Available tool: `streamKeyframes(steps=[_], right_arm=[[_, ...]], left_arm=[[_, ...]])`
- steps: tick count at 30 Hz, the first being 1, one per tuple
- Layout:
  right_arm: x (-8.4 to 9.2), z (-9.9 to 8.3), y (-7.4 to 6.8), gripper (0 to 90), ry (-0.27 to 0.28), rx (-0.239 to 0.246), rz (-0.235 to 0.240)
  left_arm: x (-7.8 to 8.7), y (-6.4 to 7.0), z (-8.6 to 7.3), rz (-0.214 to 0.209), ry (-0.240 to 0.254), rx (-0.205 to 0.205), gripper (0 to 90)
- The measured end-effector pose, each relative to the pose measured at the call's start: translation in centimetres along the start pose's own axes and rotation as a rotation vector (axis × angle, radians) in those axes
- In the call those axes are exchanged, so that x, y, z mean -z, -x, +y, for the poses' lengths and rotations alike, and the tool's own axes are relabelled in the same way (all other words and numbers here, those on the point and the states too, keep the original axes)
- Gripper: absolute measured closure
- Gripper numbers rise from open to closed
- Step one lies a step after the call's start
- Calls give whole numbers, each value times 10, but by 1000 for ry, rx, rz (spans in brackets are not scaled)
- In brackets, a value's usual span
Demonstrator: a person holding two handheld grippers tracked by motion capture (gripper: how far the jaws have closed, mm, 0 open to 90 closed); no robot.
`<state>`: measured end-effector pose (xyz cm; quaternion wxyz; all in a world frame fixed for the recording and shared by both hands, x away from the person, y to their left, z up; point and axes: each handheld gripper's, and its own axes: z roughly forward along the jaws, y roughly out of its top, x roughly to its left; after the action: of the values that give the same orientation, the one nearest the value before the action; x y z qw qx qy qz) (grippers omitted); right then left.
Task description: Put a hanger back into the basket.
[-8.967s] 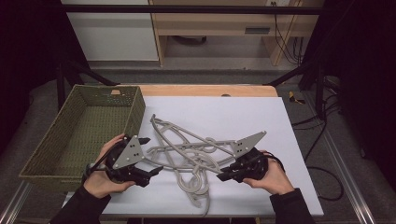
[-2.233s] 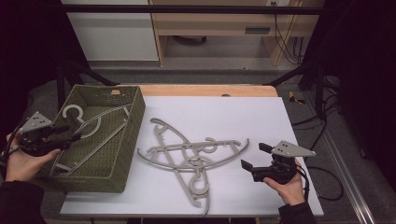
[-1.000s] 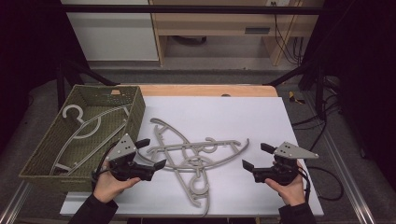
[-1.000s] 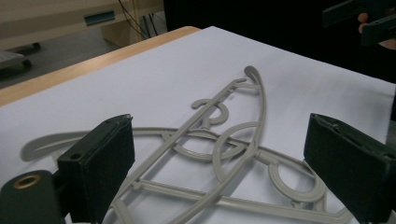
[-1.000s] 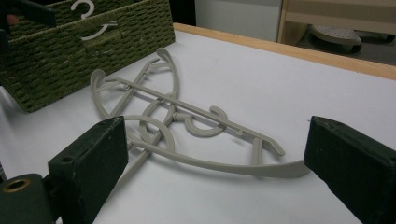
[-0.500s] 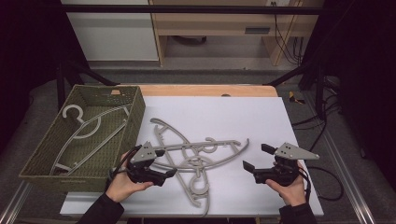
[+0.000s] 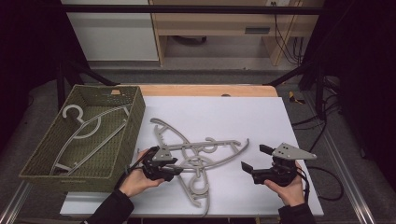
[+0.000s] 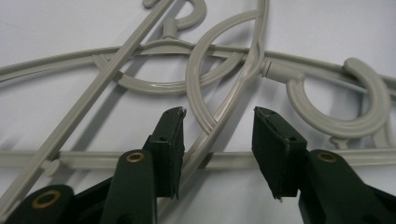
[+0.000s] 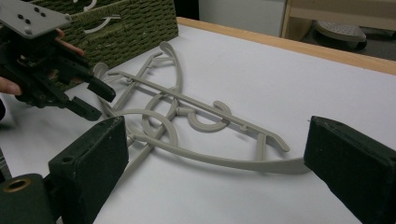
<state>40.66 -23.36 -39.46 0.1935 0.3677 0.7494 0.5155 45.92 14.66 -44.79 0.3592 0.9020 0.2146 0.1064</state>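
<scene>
Jaws of the left gripper, just closing, straddle a rod of the tangled grey hangers at centre frame on the desk; the right gripper gapes empty. At left, a woven basket holds another hanger.

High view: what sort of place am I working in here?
Probably a lab or workshop data-collection bench, not a home. A white-topped table sits inside a dark metal frame, loose cables hang by the wooden furniture behind, and the work is staged: grey hangers beside a woven basket.
</scene>
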Motion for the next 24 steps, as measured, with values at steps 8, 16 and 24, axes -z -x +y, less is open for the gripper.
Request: streamKeyframes(steps=[8,16,24], right_arm=[[2,0,1,67,4,-3,2],[0,0,0,67,-3,3,5],[1,0,0,68,-1,0,1]], left_arm=[[-10,-6,1,16,-66,-29,593],[-17,-7,6,-9,-104,-40,630],[-17,6,16,-33,-105,-32,795]])
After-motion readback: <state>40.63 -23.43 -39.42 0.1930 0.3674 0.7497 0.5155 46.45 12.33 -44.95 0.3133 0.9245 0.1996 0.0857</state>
